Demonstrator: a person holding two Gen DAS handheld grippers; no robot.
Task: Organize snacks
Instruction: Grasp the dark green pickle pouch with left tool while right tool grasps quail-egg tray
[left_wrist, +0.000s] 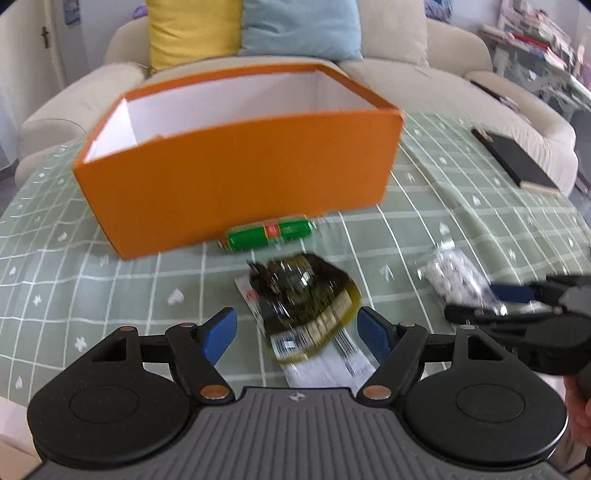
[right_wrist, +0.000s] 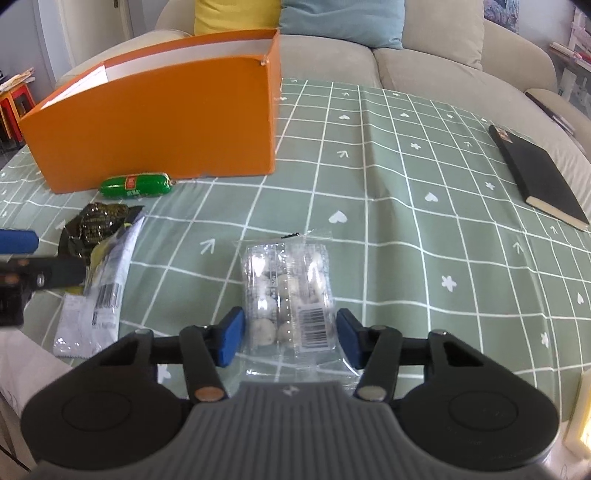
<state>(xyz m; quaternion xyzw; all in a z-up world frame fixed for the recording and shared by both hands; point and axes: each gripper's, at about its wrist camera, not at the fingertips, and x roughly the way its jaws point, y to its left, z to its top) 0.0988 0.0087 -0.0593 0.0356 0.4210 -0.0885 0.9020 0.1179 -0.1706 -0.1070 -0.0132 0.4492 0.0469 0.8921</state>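
Snacks lie on the checked tablecloth (right_wrist: 406, 177) before the orange box (left_wrist: 236, 162): a clear packet of pale sweets (right_wrist: 288, 291) sits between the right gripper (right_wrist: 290, 339) jaws, which flank it spread with no visible pinch, and a dark foil packet (left_wrist: 306, 299) lies between the spread left gripper (left_wrist: 295, 336) jaws. Both look light, crinkly and slippery, best pinched across the middle. A green sausage stick (left_wrist: 269, 232) lies beyond, touching the box, whose floor is hidden.
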